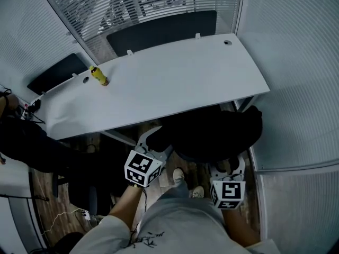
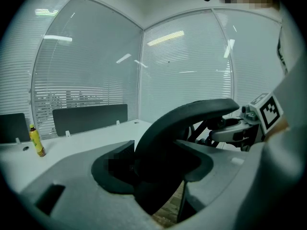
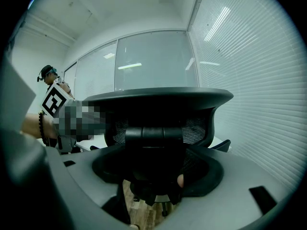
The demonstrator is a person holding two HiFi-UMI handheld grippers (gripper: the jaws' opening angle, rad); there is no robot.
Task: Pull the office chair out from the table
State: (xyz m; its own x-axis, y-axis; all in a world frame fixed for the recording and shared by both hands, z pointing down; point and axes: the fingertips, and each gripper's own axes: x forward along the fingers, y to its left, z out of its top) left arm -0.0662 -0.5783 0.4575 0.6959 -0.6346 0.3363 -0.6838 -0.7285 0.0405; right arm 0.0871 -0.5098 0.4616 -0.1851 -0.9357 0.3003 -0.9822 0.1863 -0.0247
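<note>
Office chair (image 1: 212,134): tucked in at the right half of the surface (image 1: 175,78), seat under the near edge, backrest (image 3: 158,99) towards the person.
Left gripper (image 1: 156,143): jaws wide apart, the backrest's curved top rim fills the gap; it appears clamped on the rim.
Right gripper (image 1: 228,166): jaws likewise filled by the backrest's central spine; it reads as gripping.
Risk 1: both holds sit high on a smooth, curved rim, so a sharp pull could slip the jaws off.
Risk 2: pulling high may tip the chair back instead of rolling it.
Risk 3: uneven pull between the two hands would swivel the seat and could knock it against the surface's edge, which could topple the yellow bottle (image 1: 99,75).
Risk 4: the shoes (image 1: 179,175) stand just behind the chair; castors could run onto them.
Count, chairs: one.
Count, grippers: two.
Count, bottles: one, upright, far left.
Count, dark panels (image 1: 159,30): two, along the far edge.
</note>
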